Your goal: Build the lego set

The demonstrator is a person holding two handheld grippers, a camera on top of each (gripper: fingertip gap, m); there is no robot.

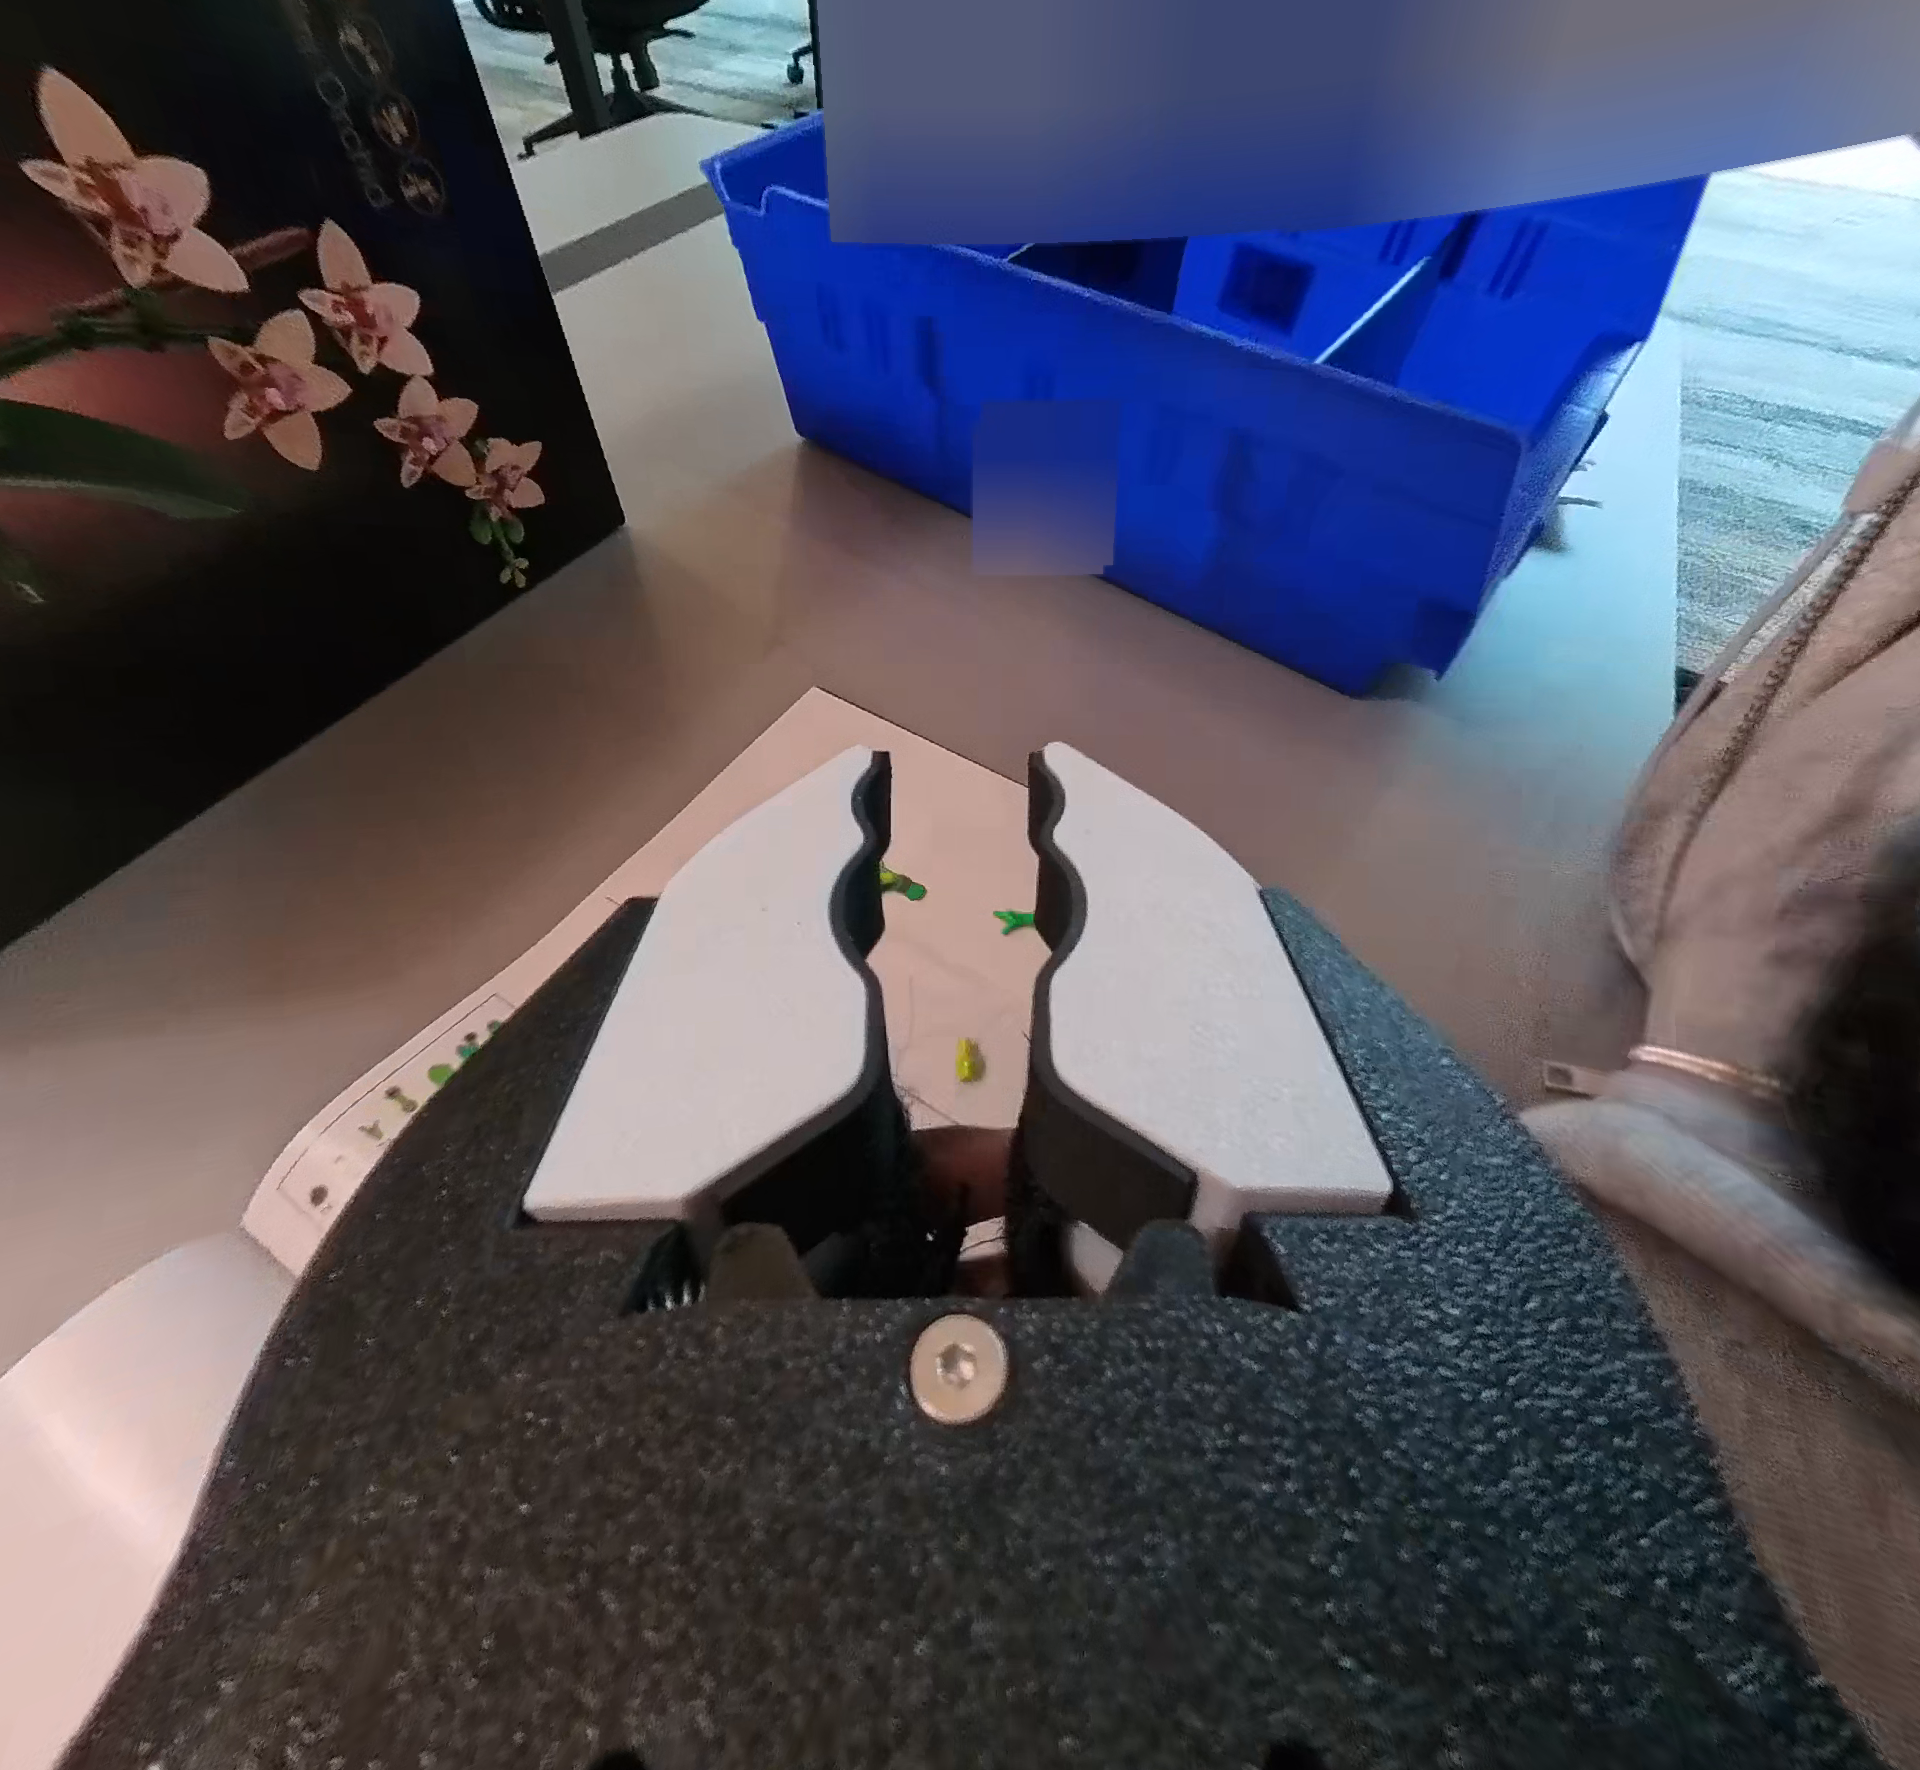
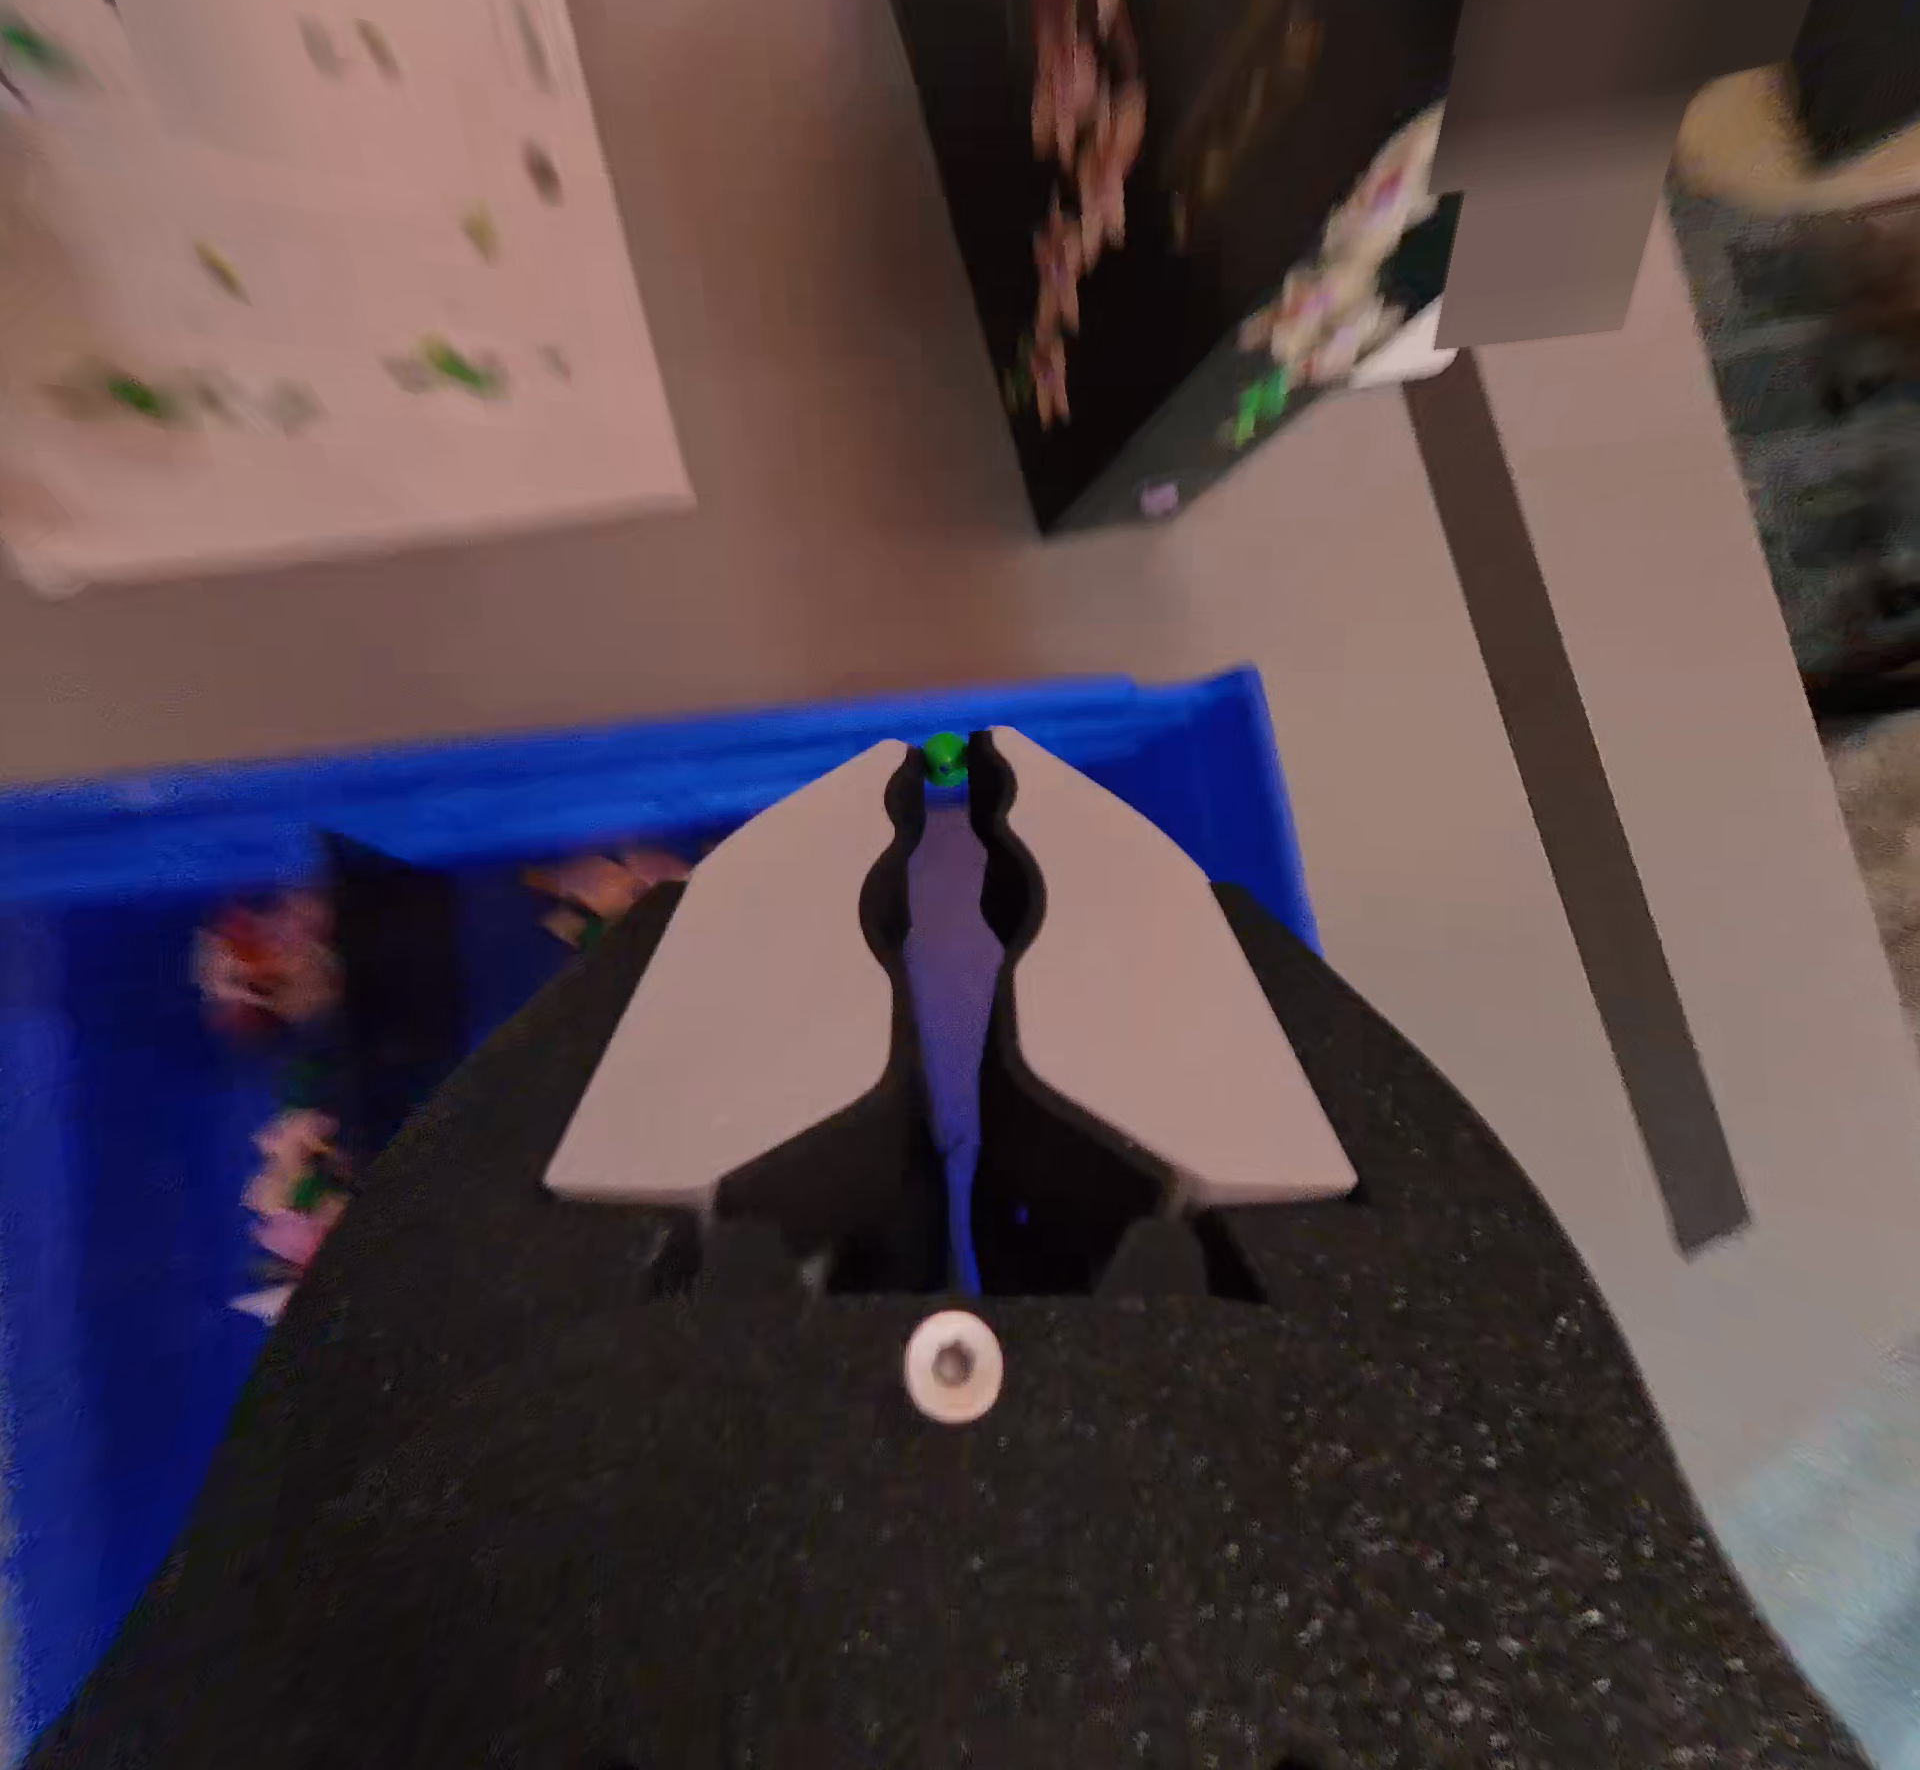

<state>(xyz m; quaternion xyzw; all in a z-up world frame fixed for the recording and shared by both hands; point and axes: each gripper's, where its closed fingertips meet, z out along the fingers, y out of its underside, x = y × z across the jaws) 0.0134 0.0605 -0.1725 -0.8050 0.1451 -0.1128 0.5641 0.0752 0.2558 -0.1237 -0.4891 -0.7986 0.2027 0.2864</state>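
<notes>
The left gripper [image 1: 958, 764] hangs over a white instruction sheet [image 1: 769, 764] on the grey table [image 1: 779, 598], its jaws parted with a clear gap and nothing between them. Through that gap three small pieces show on the sheet: a green and yellow piece [image 1: 900, 885] near the left finger, a green sprig piece [image 1: 1016, 920] near the right finger, and a yellow-green piece [image 1: 968, 1060] lying closer in. The right gripper [image 2: 947, 746] is over the blue bin [image 2: 623, 764], its fingers nearly together and pinching a small green lego piece [image 2: 944, 759] at the very tips. Blurred pink and white pieces [image 2: 272, 962] lie inside the bin. The black orchid box [image 1: 260, 349] stands on the table beside the sheet.
</notes>
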